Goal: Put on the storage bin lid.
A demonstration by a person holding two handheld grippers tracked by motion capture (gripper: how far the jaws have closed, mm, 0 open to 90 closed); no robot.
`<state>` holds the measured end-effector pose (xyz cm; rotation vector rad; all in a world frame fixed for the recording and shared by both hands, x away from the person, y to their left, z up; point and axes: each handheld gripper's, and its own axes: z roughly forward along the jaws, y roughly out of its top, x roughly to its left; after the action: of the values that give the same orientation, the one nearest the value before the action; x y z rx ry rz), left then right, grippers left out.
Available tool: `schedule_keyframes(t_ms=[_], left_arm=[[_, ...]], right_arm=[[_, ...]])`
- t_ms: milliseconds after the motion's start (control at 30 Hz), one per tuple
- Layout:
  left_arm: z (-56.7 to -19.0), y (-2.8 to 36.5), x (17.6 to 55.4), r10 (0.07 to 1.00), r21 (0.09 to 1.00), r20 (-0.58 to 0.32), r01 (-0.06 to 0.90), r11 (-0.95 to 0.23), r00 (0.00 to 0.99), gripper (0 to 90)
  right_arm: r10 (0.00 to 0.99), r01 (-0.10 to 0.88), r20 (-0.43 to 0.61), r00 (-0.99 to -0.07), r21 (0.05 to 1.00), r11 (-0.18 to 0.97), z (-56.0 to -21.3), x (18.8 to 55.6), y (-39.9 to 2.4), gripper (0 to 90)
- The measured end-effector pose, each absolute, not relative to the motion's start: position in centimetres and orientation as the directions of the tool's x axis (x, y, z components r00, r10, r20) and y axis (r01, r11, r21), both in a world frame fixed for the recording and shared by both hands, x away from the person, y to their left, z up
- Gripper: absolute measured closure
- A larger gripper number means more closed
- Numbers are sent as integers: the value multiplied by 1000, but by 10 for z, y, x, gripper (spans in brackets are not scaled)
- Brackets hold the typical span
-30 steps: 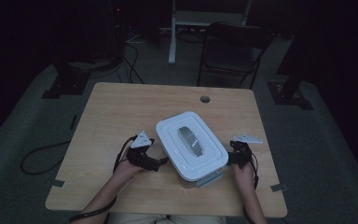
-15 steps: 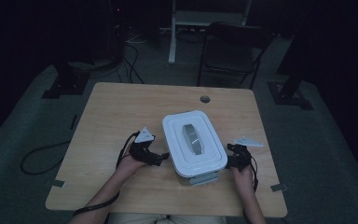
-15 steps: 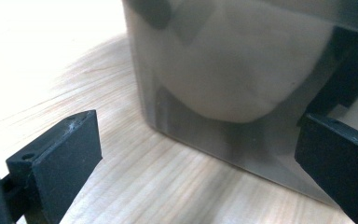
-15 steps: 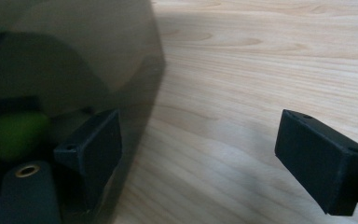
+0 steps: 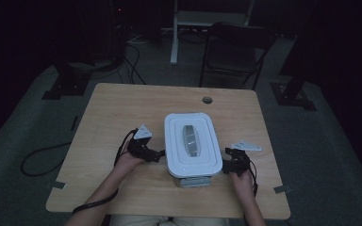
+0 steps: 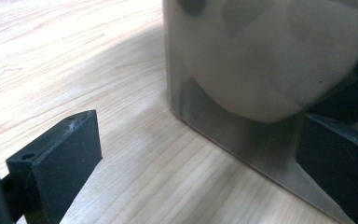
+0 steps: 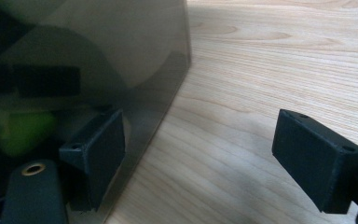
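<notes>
The left gripper (image 5: 156, 154), fingers apart, has closed in against the left wall of the lidded container (image 5: 191, 143), which now sits straighter at mid-bench (image 5: 118, 113). The right gripper (image 5: 226, 165), fingers also apart, has drawn up to its right wall.

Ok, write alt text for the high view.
A white-lidded box sits on a wooden table, with a hand-held left gripper and right gripper at its two sides. A dark chair stands beyond the table.
</notes>
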<state>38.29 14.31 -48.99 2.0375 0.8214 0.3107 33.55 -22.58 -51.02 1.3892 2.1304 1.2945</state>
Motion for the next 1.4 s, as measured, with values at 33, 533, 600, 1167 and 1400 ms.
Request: schedule_keyframes(t_ms=[33,533,600,1167,1400], left_arm=[[-490,144,384,659,816,-87,433,-383,747,11],[-490,155,390,687,821,-88,443,-360,721,11],[-489,157,390,692,824,-86,442,-355,717,11],[-475,170,375,692,829,-49,417,-374,720,11],[-465,175,368,683,831,-31,399,-389,730,11]], right_arm=[[841,585,218,-496,800,137,-509,335,-225,169],[833,581,192,-519,794,179,-507,342,-215,126],[844,581,179,-505,794,180,-506,346,-217,126],[871,568,152,-467,806,164,-503,358,-228,126],[890,560,132,-437,814,154,-500,357,-232,126]])
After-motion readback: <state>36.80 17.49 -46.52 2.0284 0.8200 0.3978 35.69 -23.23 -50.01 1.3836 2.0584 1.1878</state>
